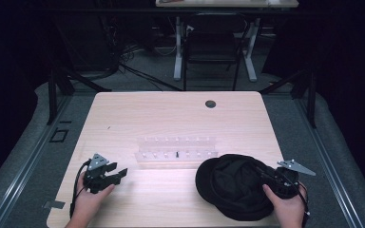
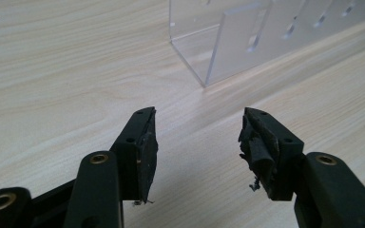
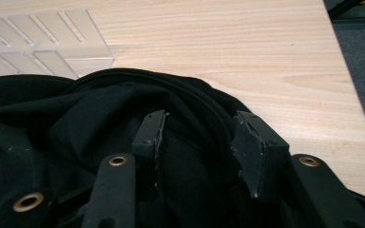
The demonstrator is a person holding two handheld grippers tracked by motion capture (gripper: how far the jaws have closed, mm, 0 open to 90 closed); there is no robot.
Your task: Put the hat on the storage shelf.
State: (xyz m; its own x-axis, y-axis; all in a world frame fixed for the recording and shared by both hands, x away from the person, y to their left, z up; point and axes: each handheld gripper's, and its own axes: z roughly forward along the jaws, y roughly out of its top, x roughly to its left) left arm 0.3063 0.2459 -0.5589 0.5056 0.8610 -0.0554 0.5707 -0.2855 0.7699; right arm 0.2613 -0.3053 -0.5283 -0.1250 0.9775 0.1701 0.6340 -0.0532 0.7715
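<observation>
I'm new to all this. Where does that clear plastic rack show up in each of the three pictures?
High view: the clear rack lies mid-table, behind and left of the black hat.
Left gripper view: its end stands at the upper right, beyond the open jaws.
Right gripper view: it lies at the top left, behind the hat.
Shared landmark: the light wooden table.

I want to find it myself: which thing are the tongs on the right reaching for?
Look at the pale wooden table, near its front right corner. Just in front of the clear plastic rack lies a floppy black hat. It is the only soft, dark, round thing there.
</observation>
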